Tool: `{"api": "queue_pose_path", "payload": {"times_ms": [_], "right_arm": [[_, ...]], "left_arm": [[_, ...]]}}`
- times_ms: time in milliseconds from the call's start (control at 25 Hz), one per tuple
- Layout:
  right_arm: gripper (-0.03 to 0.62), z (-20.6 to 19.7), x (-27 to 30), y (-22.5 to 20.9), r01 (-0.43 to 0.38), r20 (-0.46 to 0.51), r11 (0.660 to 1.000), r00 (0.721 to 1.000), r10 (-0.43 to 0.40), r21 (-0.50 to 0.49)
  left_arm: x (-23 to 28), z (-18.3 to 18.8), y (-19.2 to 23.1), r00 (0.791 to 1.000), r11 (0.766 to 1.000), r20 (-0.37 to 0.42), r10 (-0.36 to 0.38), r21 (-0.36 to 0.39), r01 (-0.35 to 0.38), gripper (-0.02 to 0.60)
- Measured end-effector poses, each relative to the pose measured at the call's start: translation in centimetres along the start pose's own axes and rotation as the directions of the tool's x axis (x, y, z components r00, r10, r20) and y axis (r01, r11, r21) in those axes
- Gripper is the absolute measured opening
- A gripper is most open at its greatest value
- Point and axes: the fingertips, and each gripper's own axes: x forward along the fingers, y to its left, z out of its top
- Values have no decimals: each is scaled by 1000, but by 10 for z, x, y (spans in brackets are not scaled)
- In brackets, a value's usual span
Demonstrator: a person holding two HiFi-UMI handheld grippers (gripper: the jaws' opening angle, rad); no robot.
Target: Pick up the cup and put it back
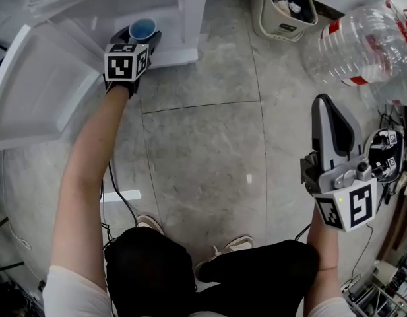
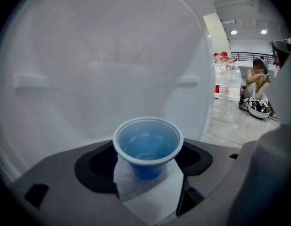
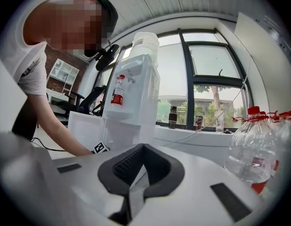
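A small blue plastic cup [image 1: 142, 28] [image 2: 147, 145] stands upright and empty on the white floor of a low white cabinet [image 1: 177, 58]. My left gripper [image 1: 145, 41] [image 2: 147, 161] reaches into that cabinet with the cup between its two black pads [image 2: 91, 166]. The pads sit close beside the cup's rim without squeezing it, and the cup keeps its round shape. My right gripper [image 1: 327, 104] [image 3: 141, 147] hangs over the floor at the right, far from the cup. It is shut, with nothing between its jaws.
The cabinet's white door [image 1: 38, 84] hangs open to the left. A beige waste bin [image 1: 285, 8] and large clear water bottles [image 1: 355, 45] [image 3: 258, 149] stand at the back right. A water dispenser [image 3: 136, 93] rises above the cabinet. Cables trail on the tiled floor [image 1: 203, 150].
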Motion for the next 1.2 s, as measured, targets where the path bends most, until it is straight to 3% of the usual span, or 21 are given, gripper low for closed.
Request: {"api": "queue_pose_path", "payload": {"times_ms": [40, 160, 280, 600, 840, 1040, 1120, 1200], "right_arm": [[20, 0, 0, 0, 0, 0, 1000, 1000, 0, 0], [20, 0, 0, -1, -1, 4, 1000, 1000, 0, 5], [20, 0, 0, 0, -3, 5, 1000, 1000, 3, 8], [20, 5, 13, 11, -42, 30, 999, 999, 42, 7], [20, 11, 28, 23, -79, 69, 997, 995, 78, 11], [20, 13, 41, 33, -106, 98, 994, 990, 103, 33], [20, 14, 46, 36, -116, 107, 993, 988, 111, 38], [20, 16, 49, 38, -119, 111, 992, 987, 115, 36]], "left_arm": [[3, -6, 2, 1000, 1000, -14, 6, -13, -6, 382], [2, -13, 6, 1000, 1000, -21, 0, -23, -1, 417], [-1, -12, 5, 1000, 1000, -22, -12, 3, 12, 420], [-25, -15, -8, 999, 998, 2, -45, -33, 45, 420], [-58, -6, -15, 997, 997, 12, -81, 5, 81, 420], [-91, 8, -8, 996, 998, 64, -55, -14, 56, 417], [-102, 15, -9, 995, 999, 90, -39, 11, 38, 377], [-107, 18, -10, 995, 999, 100, -21, 41, 17, 266]]}}
